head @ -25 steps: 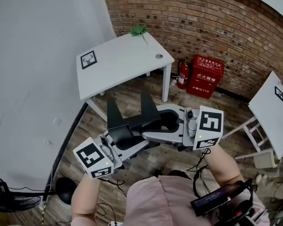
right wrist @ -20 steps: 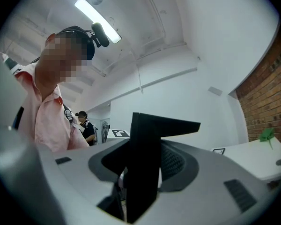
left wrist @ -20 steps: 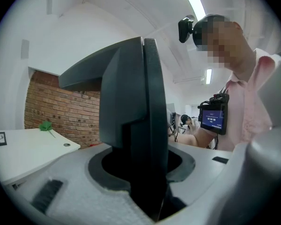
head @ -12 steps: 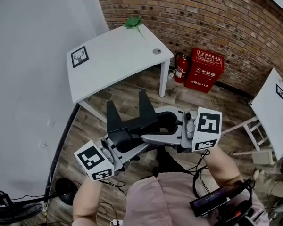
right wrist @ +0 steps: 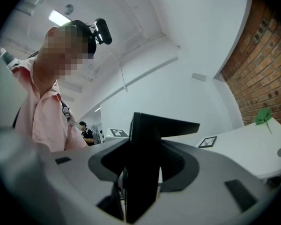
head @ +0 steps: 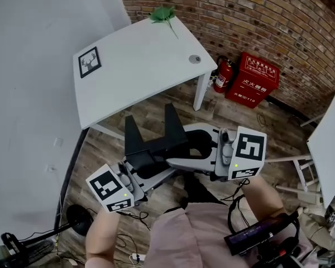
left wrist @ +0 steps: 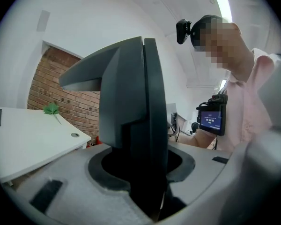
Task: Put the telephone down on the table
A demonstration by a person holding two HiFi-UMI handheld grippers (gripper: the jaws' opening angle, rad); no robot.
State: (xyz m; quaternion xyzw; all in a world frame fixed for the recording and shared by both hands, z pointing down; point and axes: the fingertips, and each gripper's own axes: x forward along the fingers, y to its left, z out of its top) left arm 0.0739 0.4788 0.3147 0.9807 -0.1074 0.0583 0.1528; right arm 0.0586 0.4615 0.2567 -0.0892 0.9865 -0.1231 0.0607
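Observation:
The telephone (head: pixel 155 143) is a dark grey piece with two upright prongs, held in the air between both grippers above the wooden floor. My left gripper (head: pixel 147 170) comes from the lower left and is shut on its lower end. My right gripper (head: pixel 181 163) reaches in from the right and is shut on its other side. In the left gripper view the telephone (left wrist: pixel 138 121) fills the gap between the grey jaws. It does the same in the right gripper view, where the telephone (right wrist: pixel 145 153) stands as a dark slab. The white table (head: pixel 139 66) lies just beyond.
On the table are a framed deer marker (head: pixel 88 62), a green paper plant (head: pixel 163 14) at the far corner and a small round disc (head: pixel 195 59). A fire extinguisher (head: pixel 224 74) and red box (head: pixel 258 80) stand by the brick wall. Another white table (head: pixel 330 144) is right.
Both grippers, with the telephone still between them, have moved towards the white table, whose near edge now lies closer to the telephone. The grip looks the same.

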